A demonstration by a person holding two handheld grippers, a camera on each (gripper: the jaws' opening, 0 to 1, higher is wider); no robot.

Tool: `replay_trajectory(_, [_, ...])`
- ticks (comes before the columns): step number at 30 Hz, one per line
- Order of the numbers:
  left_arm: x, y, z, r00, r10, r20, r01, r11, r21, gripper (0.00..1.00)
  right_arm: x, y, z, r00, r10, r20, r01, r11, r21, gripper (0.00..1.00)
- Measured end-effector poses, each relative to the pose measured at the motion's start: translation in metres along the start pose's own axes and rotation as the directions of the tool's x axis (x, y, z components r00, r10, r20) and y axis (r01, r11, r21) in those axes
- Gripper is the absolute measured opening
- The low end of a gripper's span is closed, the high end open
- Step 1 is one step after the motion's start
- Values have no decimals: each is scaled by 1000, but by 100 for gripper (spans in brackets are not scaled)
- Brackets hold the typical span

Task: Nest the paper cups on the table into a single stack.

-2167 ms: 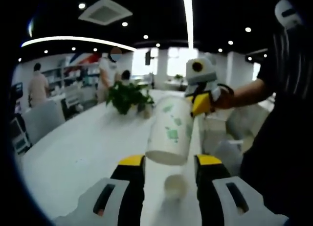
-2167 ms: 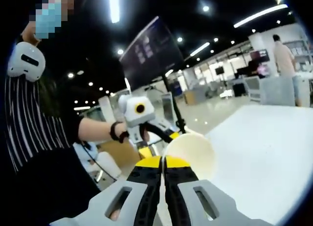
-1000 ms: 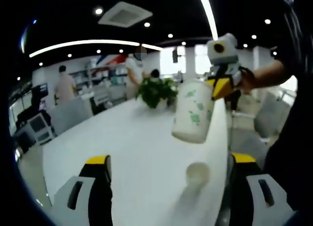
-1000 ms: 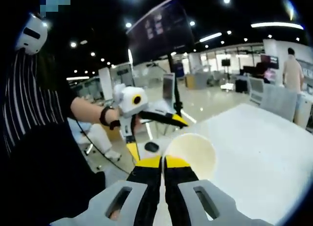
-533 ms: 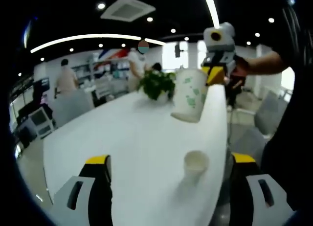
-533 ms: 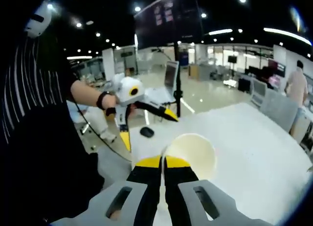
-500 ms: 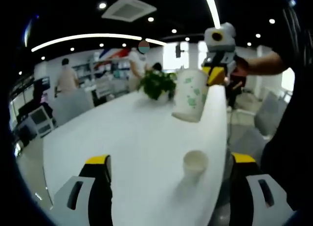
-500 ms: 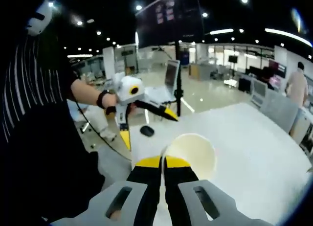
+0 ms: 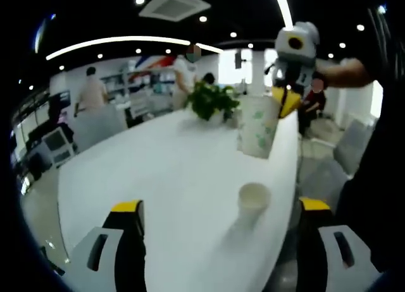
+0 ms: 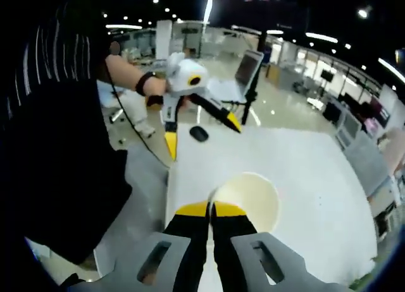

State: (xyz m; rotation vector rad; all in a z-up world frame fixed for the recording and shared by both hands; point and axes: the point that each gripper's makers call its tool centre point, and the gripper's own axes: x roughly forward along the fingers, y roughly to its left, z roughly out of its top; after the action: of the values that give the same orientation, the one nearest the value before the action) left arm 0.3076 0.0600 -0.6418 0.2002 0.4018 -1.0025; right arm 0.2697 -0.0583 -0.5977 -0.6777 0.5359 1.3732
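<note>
A small white paper cup (image 9: 253,201) stands upright on the long white table (image 9: 158,178), close to its right edge. My left gripper (image 9: 220,206) is open, its yellow-tipped jaws spread wide on either side of that cup and short of it. Higher up, the right gripper (image 9: 288,101) holds a taller paper cup with green print (image 9: 258,134) in the air, tilted. In the right gripper view my right gripper (image 10: 211,210) is shut on the rim of this cup (image 10: 248,200), whose pale inside faces the camera. The left gripper (image 10: 202,134) hangs open beyond it.
A potted plant (image 9: 212,101) stands at the table's far end. The table's edge (image 9: 292,172) runs down the right side, next to the person's dark clothes (image 9: 373,197). A laptop on a stand (image 10: 245,69) and a black mouse-like object (image 10: 199,133) lie beyond the table. People stand far off.
The left gripper's jaws have spread wide since the earliest frame. The right gripper has carried the printed cup up and away from the small cup. The right gripper view now tilts down at the table.
</note>
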Motion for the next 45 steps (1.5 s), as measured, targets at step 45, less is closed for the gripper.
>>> replay_trajectory(45, [-6, -10, -29, 999, 6, -51, -8, 999, -47, 93, 77, 29, -78, 956, 99, -277, -149, 975, -164, 0])
